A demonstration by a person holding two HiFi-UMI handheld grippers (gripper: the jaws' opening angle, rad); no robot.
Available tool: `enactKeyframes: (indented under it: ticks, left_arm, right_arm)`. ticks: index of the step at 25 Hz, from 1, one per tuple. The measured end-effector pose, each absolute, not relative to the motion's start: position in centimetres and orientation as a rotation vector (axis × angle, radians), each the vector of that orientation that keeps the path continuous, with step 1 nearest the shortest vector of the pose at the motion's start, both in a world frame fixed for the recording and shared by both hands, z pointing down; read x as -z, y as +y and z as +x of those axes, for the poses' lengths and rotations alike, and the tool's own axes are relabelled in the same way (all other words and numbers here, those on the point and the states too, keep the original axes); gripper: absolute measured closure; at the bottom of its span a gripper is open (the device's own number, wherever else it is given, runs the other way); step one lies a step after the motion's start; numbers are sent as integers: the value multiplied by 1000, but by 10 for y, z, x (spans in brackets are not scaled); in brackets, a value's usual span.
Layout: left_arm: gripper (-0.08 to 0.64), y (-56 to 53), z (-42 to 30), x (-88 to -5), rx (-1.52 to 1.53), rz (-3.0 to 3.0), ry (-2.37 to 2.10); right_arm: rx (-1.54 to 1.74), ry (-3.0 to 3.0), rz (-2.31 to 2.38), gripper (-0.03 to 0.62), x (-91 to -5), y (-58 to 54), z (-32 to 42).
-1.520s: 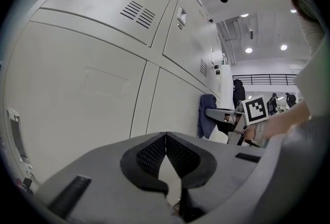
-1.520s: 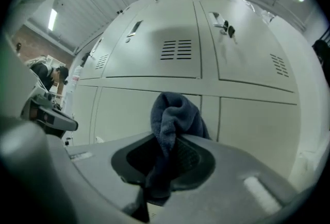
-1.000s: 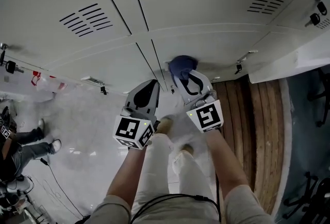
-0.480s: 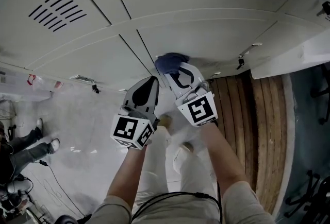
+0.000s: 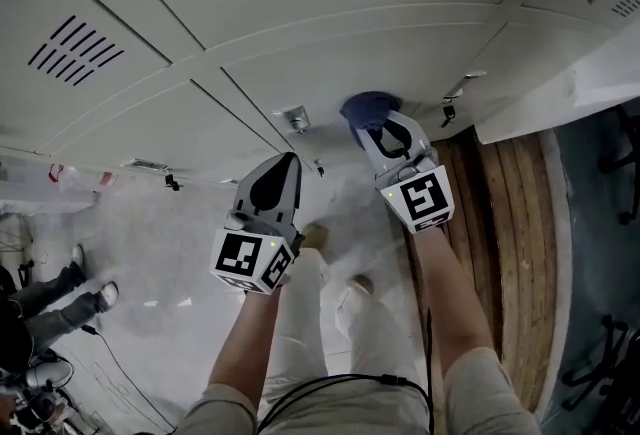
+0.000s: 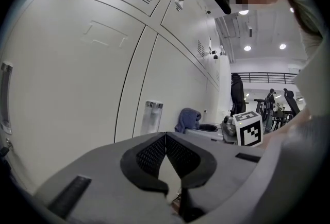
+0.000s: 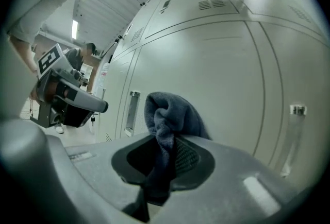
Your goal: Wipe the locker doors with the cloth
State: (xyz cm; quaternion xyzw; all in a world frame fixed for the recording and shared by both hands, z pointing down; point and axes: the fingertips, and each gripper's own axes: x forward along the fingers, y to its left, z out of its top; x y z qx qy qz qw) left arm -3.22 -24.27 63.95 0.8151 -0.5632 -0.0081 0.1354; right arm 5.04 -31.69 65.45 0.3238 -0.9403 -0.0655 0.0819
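A blue cloth (image 5: 366, 108) (image 7: 170, 115) (image 6: 187, 119) is bunched against a pale grey locker door (image 5: 330, 63) (image 7: 216, 73), low on the lower row. My right gripper (image 5: 381, 124) (image 7: 166, 138) is shut on the cloth and holds it at the door. My left gripper (image 5: 282, 166) (image 6: 165, 138) is shut with nothing in it, its jaw tips meeting. It hangs to the left of the right one, a little off the lockers (image 6: 77, 63).
A recessed handle (image 5: 293, 117) (image 7: 131, 109) (image 6: 151, 115) sits on the door just left of the cloth. A lock with key (image 5: 447, 109) is to the cloth's right. Wooden boards (image 5: 505, 223) lie right of my legs, pale floor (image 5: 150, 233) left. A bystander's feet (image 5: 90, 298) are at far left.
My right gripper has slid the cloth to the right along the lower door, past the handle. The left gripper has stayed shut and about where it was.
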Motion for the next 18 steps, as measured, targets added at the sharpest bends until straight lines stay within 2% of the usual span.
enactKeyframes:
  ticks: [8, 18]
  left_arm:
    - [561, -242, -24, -643, 16, 2376, -1615]
    - [561, -238, -40, -652, -7, 2344, -1650]
  right_arm:
    - [179, -2732, 1088, 534, -670, -340, 104]
    - [48, -2719, 1289, 532, -676, -350, 132]
